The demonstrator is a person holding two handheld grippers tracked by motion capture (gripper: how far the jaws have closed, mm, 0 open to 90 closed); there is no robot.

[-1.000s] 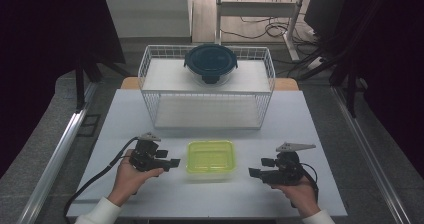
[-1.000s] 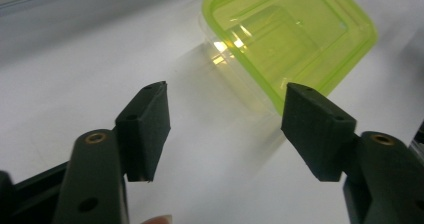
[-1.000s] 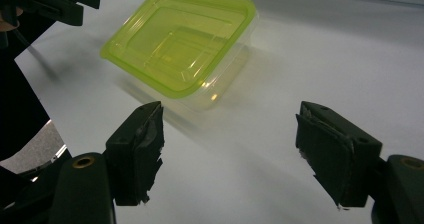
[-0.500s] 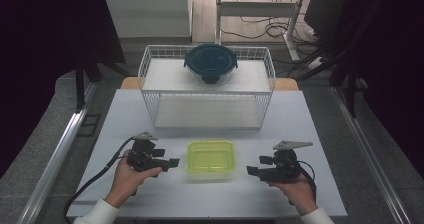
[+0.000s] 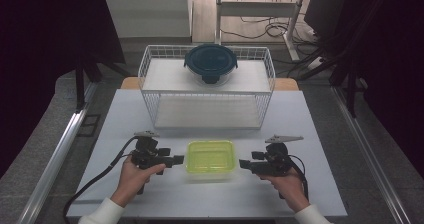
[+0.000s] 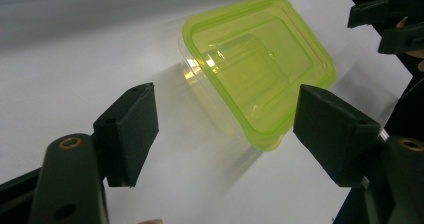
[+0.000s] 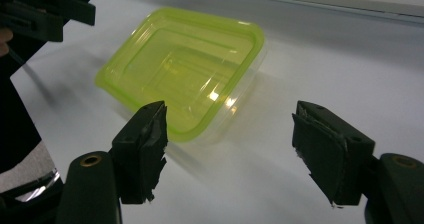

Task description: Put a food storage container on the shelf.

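Note:
A clear tub with a yellow-green lid [image 5: 211, 156] lies flat on the white table [image 5: 150, 199] between my two grippers. My left gripper [image 5: 178, 160] points right at the tub's left side, just short of it. In the left gripper view its jaws [image 6: 227, 119] stand wide and have just been opening, with the tub [image 6: 255, 59] ahead of the pads. My right gripper [image 5: 244, 163] points left at the tub's right side. Its jaws [image 7: 232, 139] have just been closing a little but stay open, and the tub [image 7: 185, 64] is untouched by the pads.
A white wire rack [image 5: 207, 91] stands at the back of the table. On its top sits a round glass container with a dark blue lid [image 5: 211, 64]. A cable [image 5: 95, 181] trails from the left gripper toward the table's near left edge.
My right gripper has slid left toward the tub. The left hand has stayed where it was, its jaws a bit wider.

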